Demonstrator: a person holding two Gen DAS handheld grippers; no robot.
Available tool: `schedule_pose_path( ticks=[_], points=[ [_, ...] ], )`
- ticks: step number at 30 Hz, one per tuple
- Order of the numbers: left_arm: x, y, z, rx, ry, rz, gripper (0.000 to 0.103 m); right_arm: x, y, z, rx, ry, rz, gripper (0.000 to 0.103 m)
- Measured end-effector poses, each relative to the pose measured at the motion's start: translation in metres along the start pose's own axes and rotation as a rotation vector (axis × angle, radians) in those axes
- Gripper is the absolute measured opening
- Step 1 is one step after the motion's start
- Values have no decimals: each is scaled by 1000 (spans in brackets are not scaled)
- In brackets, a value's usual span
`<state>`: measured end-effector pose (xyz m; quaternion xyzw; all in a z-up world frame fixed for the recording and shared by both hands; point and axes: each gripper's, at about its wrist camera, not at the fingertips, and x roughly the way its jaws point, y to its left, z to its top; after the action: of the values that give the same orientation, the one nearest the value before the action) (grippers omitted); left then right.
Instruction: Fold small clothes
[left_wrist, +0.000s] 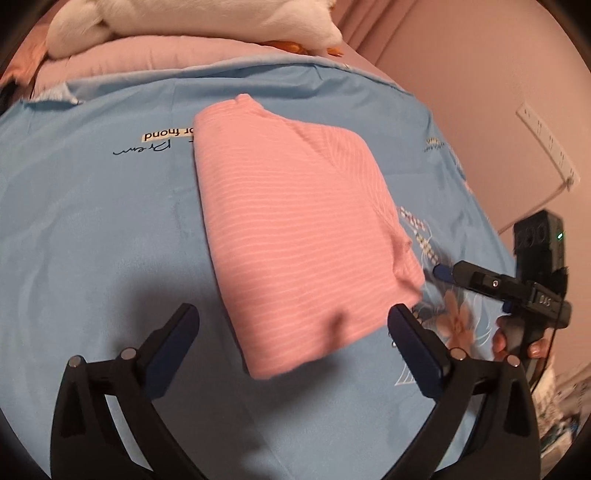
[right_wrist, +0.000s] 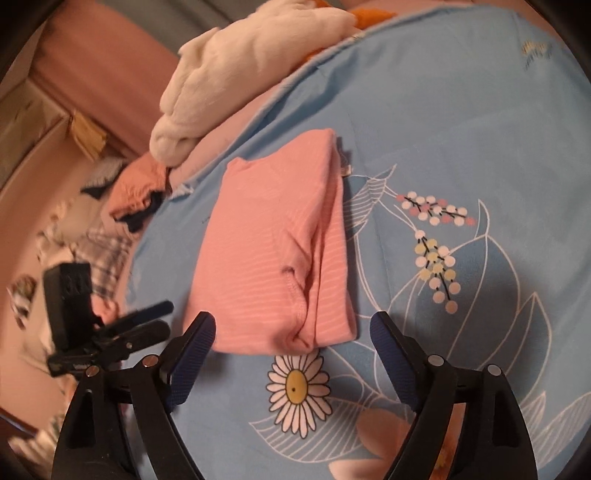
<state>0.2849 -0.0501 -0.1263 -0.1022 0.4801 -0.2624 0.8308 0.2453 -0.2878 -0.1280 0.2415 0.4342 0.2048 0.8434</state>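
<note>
A pink striped garment (left_wrist: 291, 229) lies folded into a compact rectangle on the light blue floral sheet (left_wrist: 96, 229). My left gripper (left_wrist: 291, 328) is open and empty, hovering above the garment's near edge with a finger on each side. The right gripper (left_wrist: 443, 271) shows at the right of the left wrist view, its tips just beside the garment's right edge. In the right wrist view the garment (right_wrist: 273, 258) lies ahead, and my right gripper (right_wrist: 291, 339) is open and empty over its near end. The left gripper (right_wrist: 147, 317) shows at the left of that view.
A white plush toy (left_wrist: 192, 22) lies on pink bedding at the far edge of the sheet (right_wrist: 461, 147). A pile of other clothes (right_wrist: 136, 192) lies off the sheet to the left. A pink wall with a white power strip (left_wrist: 546, 147) is on the right.
</note>
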Motion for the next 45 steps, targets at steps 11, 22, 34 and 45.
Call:
schedule_pose_path(
  ticks=[11, 22, 34, 45],
  points=[
    [24, 61, 18, -304, 77, -240, 102, 8, -32, 24, 135, 4, 103, 97],
    [43, 50, 37, -314, 37, -332, 101, 44, -35, 51, 139, 34, 174, 97],
    [54, 42, 40, -303, 18, -235, 40, 83, -23, 57, 125, 21, 174, 35],
    [1, -25, 40, -150, -35, -294, 32, -1, 17, 48, -56, -111, 95, 30]
  ],
)
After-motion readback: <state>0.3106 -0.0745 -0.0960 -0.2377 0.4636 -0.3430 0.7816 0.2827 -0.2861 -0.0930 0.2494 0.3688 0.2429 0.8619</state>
